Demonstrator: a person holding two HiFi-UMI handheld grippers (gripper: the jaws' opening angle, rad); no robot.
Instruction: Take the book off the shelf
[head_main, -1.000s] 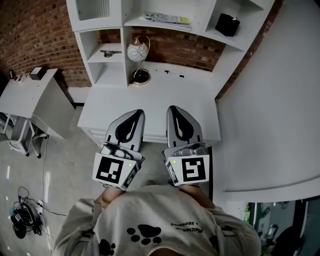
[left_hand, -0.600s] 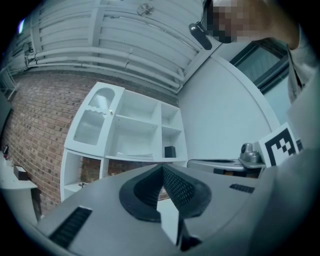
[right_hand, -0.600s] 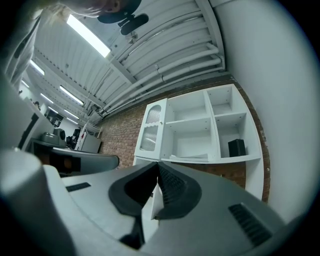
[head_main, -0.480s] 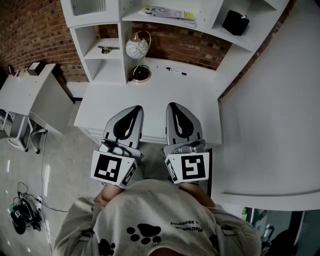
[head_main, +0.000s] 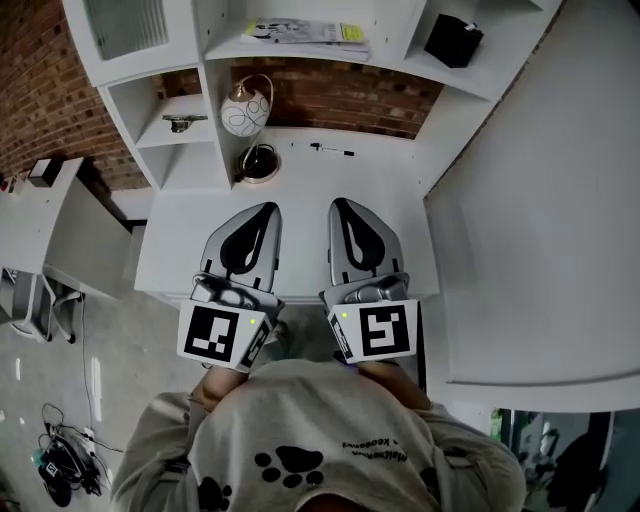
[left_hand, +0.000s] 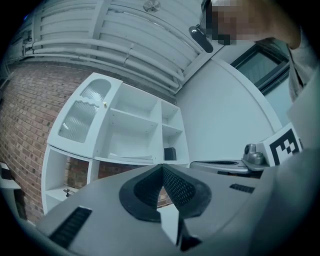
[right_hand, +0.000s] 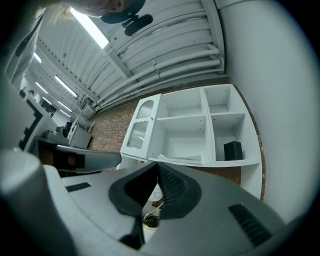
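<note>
The book (head_main: 300, 33) is thin and pale with a yellow corner, and lies flat in the middle compartment of the white shelf unit (head_main: 215, 60) above the desk. It also shows as the flat book (left_hand: 132, 157) in the left gripper view and the book (right_hand: 182, 158) in the right gripper view. My left gripper (head_main: 267, 209) and right gripper (head_main: 339, 205) hover side by side over the desk's near edge, well short of the shelf. Both are shut with nothing between the jaws, as seen at the left gripper (left_hand: 162, 167) and the right gripper (right_hand: 157, 165).
A black box (head_main: 452, 40) sits in the right compartment. A white globe lamp (head_main: 245, 110) and a pen (head_main: 335, 150) are on the white desk (head_main: 300, 195). A small metal object (head_main: 182, 122) lies on the left shelf. A white panel (head_main: 540, 200) stands at the right, a side table (head_main: 50, 200) at the left.
Both grippers have moved forward with the person toward the desk, staying shut and side by side. The shelf unit now sits further left in the head view.
</note>
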